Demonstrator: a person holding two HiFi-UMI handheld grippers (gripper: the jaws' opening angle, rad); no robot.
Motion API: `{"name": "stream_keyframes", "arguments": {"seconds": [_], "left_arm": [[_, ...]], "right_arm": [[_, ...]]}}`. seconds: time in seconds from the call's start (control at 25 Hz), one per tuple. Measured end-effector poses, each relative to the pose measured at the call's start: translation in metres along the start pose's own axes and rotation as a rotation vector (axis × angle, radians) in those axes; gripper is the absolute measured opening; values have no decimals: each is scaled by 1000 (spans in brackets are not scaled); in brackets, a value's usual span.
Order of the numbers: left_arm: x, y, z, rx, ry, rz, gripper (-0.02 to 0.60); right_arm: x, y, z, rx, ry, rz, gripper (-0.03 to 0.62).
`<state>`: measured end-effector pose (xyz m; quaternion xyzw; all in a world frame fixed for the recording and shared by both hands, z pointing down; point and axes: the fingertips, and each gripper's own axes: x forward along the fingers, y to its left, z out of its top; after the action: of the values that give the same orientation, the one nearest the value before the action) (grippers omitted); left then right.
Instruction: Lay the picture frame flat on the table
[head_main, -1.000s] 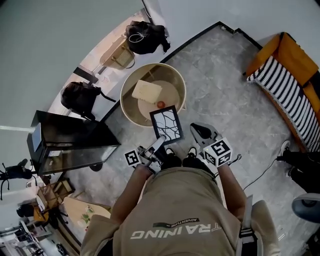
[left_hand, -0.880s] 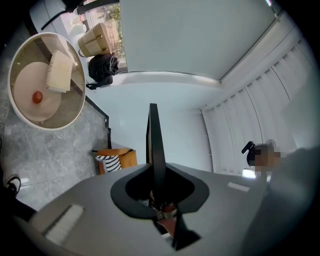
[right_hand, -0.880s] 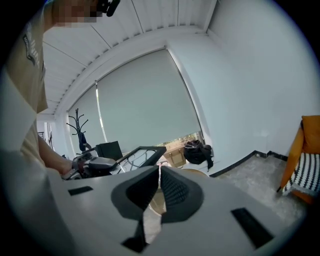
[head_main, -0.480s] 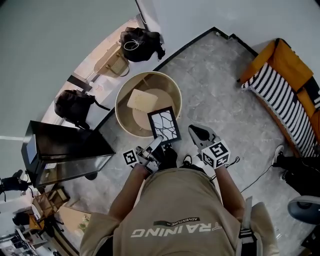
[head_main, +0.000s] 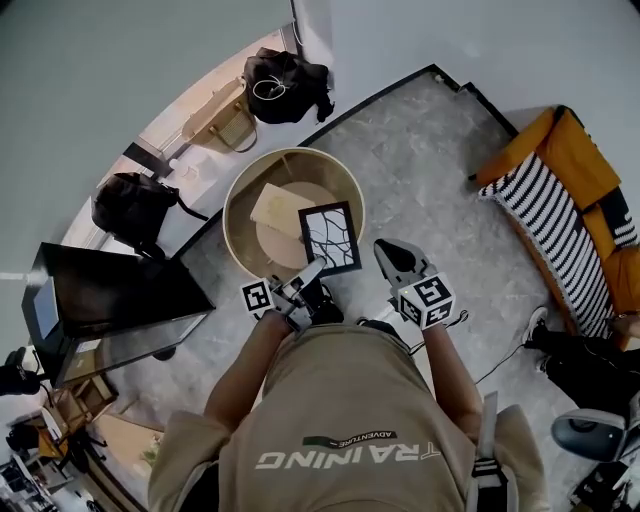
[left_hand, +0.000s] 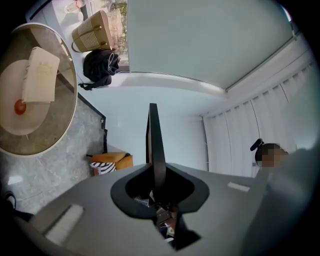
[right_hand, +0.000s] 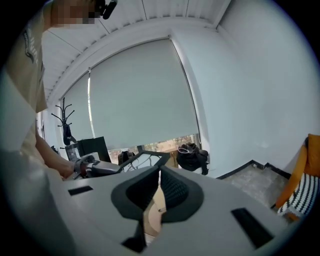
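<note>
picture frame (head_main: 330, 238): black, branch-pattern insert, held in the air over the near rim of the round table (head_main: 290, 152). left gripper (head_main: 308, 277): jaws clamped on its lower edge. right gripper (head_main: 392, 258): jaws together, nothing held, just beside. handling advice: tip it level, lower onto bare tabletop short of the cream pad (head_main: 276, 208), release only once flat.

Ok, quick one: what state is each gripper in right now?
Left gripper: shut on the picture frame, clamped on its lower edge.
Right gripper: shut, nothing between its jaws.
</note>
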<state>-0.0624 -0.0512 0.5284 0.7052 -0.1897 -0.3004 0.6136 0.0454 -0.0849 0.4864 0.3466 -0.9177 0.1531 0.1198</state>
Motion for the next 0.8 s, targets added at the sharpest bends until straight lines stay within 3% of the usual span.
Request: {"name": "stream_keyframes", "arguments": {"seconds": [0.24,0.36,0.52,0.8], "left_arm": [[3,21,36,-26,63,18,52],[0,40,44,-49,88,35,52],[-6,72,45,-119,98,67,52],[-12,152,49,-175,100,142,52]], "right_arm": [[49,-13,9,14,8,-49,11],[68,-16,-3,-29,53,-77,11],[88,-14,-36,-39,133,-82,11],[121,-44,-115,71,238,-92,11]]}}
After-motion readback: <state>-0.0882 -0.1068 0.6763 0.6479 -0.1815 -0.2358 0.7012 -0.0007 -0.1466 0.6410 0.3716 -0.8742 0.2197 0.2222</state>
